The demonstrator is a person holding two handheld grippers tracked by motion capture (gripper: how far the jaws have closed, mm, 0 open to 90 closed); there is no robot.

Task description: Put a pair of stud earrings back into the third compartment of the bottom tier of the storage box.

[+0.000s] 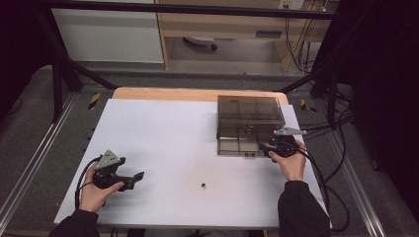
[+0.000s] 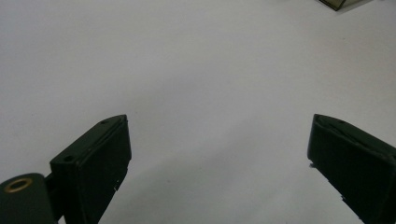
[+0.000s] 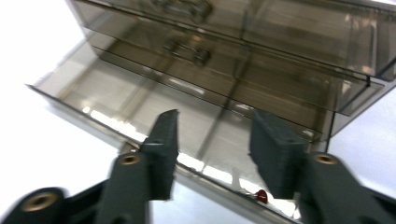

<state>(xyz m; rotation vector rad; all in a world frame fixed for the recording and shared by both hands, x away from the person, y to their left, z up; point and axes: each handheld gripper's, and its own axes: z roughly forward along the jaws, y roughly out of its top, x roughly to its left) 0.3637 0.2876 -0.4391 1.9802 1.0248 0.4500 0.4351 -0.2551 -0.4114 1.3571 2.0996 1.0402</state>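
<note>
At right of the high view, your right gripper point(image 1: 271, 147) hangs released over the open drawer point(image 3: 154, 112); left gripper point(image 1: 132, 178) idles, spread wide. Next, grab that speck point(image 1: 203, 185) mid-table, I'd guess.

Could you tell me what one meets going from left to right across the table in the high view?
Left claw → small dark object on the white table → smoky clear drawer box → right claw, at the pulled-out bottom drawer.
</note>
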